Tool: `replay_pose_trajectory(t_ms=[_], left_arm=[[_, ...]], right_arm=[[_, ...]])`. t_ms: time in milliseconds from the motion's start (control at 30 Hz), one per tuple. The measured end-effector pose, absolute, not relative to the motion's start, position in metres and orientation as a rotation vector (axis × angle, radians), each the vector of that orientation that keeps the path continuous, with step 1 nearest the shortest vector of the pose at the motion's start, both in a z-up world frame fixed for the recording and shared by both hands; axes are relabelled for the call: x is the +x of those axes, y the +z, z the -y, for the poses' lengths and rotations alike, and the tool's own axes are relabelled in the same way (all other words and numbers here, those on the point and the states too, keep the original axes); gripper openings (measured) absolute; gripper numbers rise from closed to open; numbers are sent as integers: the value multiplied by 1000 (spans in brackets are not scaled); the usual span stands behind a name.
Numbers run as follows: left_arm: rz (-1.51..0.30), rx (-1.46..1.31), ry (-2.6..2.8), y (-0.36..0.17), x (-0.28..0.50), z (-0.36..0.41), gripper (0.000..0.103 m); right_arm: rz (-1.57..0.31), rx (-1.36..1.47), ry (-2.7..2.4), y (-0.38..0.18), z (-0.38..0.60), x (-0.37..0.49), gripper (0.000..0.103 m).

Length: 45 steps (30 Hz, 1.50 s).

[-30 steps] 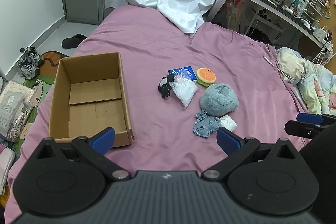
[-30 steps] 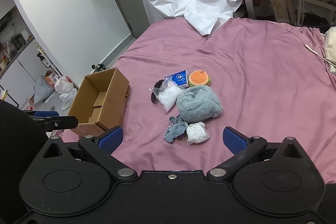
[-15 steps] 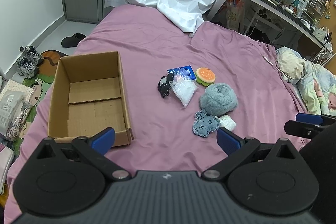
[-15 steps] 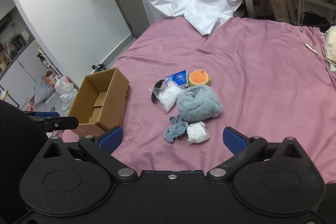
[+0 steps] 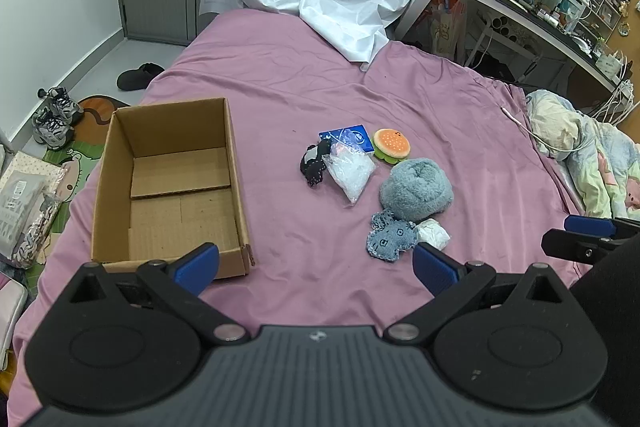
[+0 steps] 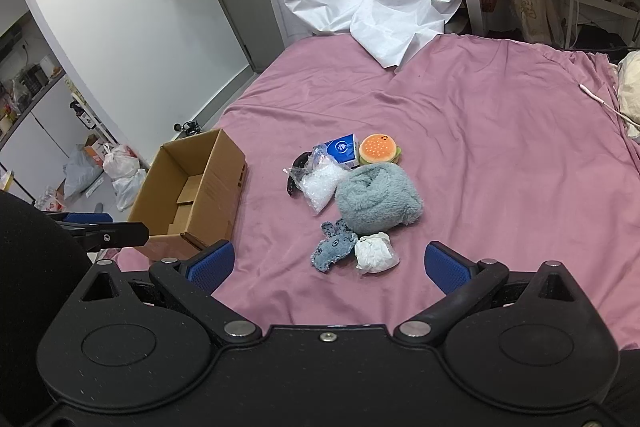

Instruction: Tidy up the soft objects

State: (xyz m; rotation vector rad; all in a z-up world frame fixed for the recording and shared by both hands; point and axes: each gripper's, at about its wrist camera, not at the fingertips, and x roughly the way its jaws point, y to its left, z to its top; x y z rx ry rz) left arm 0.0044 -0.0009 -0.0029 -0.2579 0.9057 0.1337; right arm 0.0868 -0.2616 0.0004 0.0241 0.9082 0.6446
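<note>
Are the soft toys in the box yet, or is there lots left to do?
Nothing is put away yet: the cardboard box looks empty. Nothing is in hand either; the left hand-held gripper and right hand-held gripper are both open above the purple bedsheet. Everything is left: the fluffy blue-grey bundle, burger plush, denim toy, white wad, clear bag, blue packet and black item.

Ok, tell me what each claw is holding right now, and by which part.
Nothing. The left claw and right claw are both open and empty above the bed.
</note>
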Motion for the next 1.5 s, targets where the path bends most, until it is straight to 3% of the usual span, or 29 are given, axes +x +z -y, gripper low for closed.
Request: replay_pose_trajectory(t_ms=[900,1500], left_arm=[[-889,-205,109,3,7,6,102],[-932,-120,16,-20,57,13,102]], right_arm=[[-891,19,651,1,263,88,102],[-927,72,566,-24,280,114,102]])
